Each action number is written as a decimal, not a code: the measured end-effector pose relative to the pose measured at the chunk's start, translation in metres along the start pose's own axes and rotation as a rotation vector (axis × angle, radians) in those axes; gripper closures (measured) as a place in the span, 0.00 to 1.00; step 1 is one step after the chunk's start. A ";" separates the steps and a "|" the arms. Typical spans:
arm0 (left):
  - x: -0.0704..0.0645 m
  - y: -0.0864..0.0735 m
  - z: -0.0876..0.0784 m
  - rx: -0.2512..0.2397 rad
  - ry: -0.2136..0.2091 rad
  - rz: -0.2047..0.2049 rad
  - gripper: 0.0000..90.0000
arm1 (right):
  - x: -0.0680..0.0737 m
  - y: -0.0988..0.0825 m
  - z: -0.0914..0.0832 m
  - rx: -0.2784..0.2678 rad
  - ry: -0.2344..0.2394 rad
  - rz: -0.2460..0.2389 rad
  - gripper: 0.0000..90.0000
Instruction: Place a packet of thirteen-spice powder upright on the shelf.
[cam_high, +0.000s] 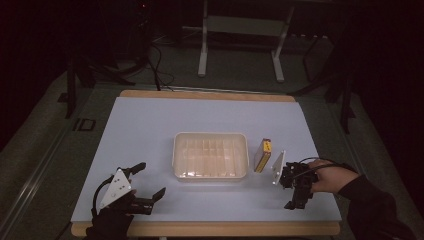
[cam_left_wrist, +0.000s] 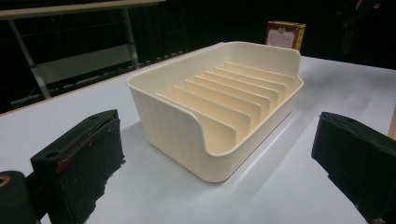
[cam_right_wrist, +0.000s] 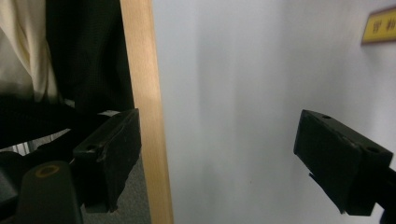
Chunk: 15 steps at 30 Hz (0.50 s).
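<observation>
Now the cream tray with its row of slots sits in the middle of the white table. A small yellow box stands just beside the tray. The left gripper rests near the table's front edge, jaws wide apart and holding nothing. The right gripper sits near the box, jaws apart and holding nothing too.

Small box shows a printed label, yellow side carries characters, all too blurred to read.
</observation>
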<state>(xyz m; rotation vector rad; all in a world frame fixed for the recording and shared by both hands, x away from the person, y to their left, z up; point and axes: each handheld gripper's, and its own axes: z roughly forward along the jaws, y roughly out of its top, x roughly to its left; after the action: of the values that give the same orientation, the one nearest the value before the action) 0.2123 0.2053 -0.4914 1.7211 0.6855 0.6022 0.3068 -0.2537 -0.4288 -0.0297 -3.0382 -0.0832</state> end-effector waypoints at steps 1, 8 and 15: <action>0.000 0.000 0.000 0.002 -0.001 0.000 0.02 | 0.000 0.003 -0.001 0.000 0.002 -0.005 0.17; 0.000 0.000 0.000 0.002 -0.003 0.000 0.02 | 0.002 0.020 -0.008 -0.033 0.011 -0.069 0.17; 0.000 0.000 0.000 0.003 -0.006 0.000 0.02 | -0.003 0.033 -0.016 -0.029 0.034 -0.075 0.17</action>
<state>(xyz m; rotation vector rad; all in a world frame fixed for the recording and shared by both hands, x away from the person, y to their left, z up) 0.2122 0.2049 -0.4915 1.7252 0.6825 0.5961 0.3124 -0.2219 -0.4117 0.0833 -3.0040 -0.1315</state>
